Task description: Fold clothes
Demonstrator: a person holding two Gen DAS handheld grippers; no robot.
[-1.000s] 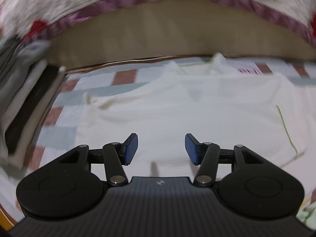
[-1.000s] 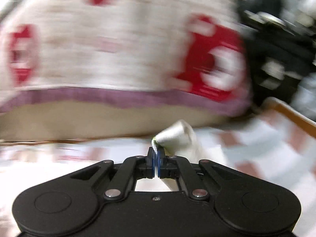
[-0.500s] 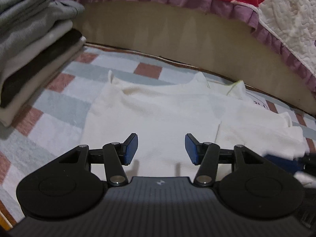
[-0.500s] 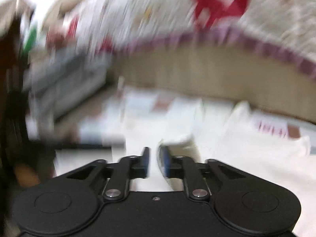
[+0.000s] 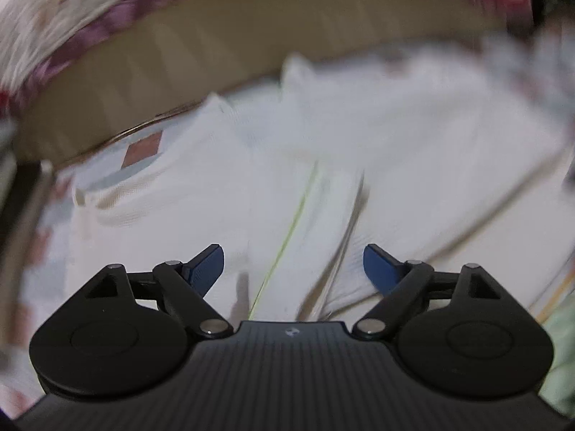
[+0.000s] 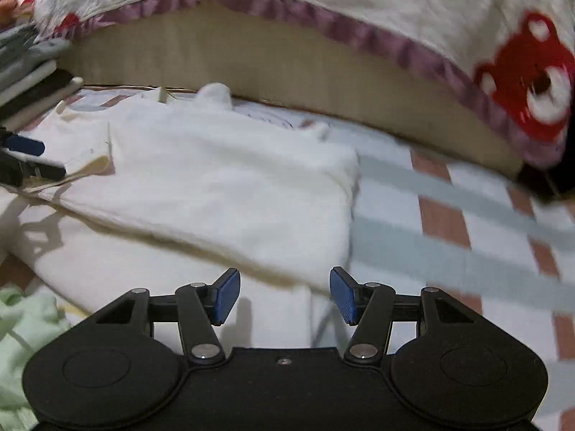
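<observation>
Grippers spreading, nothing pinched: left gripper (image 5: 293, 265), right gripper (image 6: 285, 296); poised over white garment (image 6: 222, 186) for next fold.

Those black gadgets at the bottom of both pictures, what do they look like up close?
Each is a matte black tool. The left gripper and right gripper each have two round lobes, silver-pinned link arms, and jaws faced with ribbed blue pads. A ridged black body sits between the lobes. No cables, sleeves or hands show.
</observation>
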